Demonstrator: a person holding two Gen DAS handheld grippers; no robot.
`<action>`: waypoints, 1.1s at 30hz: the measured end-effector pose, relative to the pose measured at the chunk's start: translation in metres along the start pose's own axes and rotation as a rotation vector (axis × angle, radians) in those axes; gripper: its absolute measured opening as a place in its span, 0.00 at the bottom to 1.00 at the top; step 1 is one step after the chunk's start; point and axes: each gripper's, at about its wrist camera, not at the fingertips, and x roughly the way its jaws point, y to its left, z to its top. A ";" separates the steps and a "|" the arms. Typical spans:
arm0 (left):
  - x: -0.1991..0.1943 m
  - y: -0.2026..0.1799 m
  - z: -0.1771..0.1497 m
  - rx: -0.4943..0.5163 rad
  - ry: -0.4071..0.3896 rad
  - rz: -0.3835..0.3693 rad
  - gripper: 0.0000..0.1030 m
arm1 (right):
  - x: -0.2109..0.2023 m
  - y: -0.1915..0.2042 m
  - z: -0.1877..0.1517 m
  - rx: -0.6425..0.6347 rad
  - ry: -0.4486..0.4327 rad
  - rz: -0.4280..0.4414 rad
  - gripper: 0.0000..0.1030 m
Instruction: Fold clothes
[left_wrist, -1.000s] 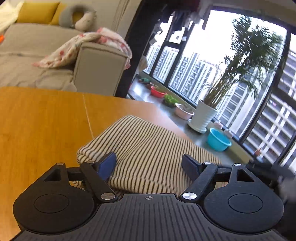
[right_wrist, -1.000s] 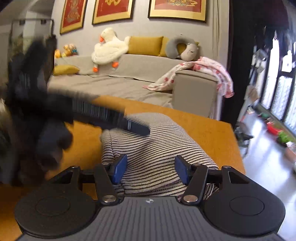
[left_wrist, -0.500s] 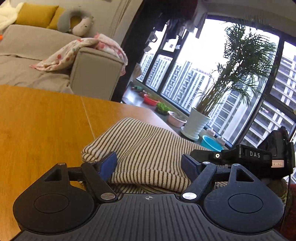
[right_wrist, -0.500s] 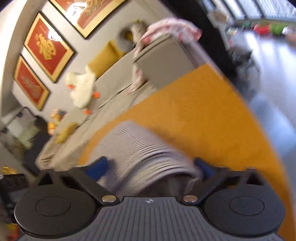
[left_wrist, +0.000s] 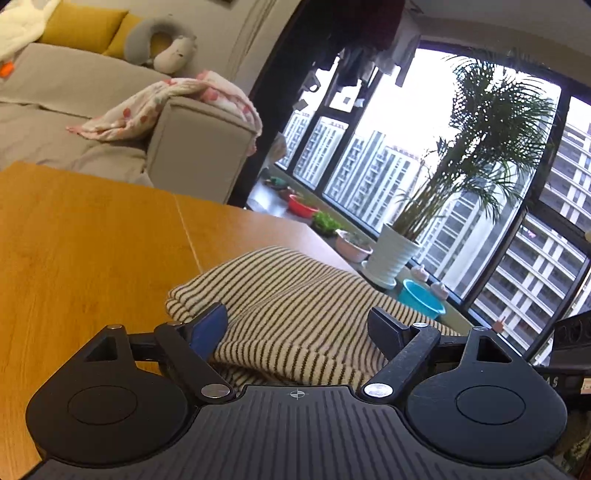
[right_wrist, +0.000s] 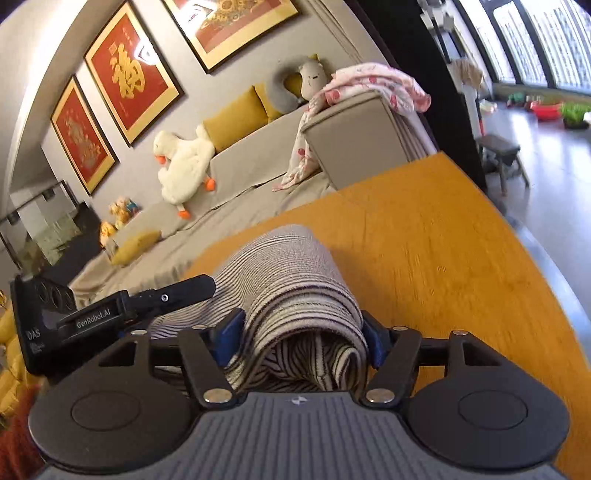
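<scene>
A folded black-and-cream striped garment (left_wrist: 295, 306) lies on the orange wooden table (left_wrist: 81, 236). My left gripper (left_wrist: 297, 325) is open, its fingers either side of the garment's near edge, not pinching it. In the right wrist view the same garment (right_wrist: 291, 280) bulges up between the fingers of my right gripper (right_wrist: 301, 334), which presses on both sides of a thick fold. The left gripper's body (right_wrist: 110, 317) shows at the left of that view, its finger lying over the cloth.
A grey sofa (right_wrist: 258, 155) with yellow cushions, a plush duck (right_wrist: 184, 162) and a pink blanket (left_wrist: 166, 107) stands beyond the table. A potted palm (left_wrist: 399, 251) and bowls stand along the window. The table's right edge (right_wrist: 535, 258) drops to the floor.
My right gripper has swung round and closed on a fold of the striped garment, bunching it up. The left gripper has stayed open at the garment's edge.
</scene>
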 end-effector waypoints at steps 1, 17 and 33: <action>0.000 0.001 0.000 -0.004 0.001 -0.004 0.85 | 0.001 0.003 0.000 -0.011 0.000 -0.010 0.71; -0.002 0.003 -0.002 -0.002 0.004 -0.015 0.90 | 0.004 -0.010 -0.012 0.190 0.046 0.080 1.00; -0.004 0.009 -0.002 -0.035 0.000 -0.031 0.87 | 0.002 0.026 0.015 -0.077 0.051 -0.109 0.74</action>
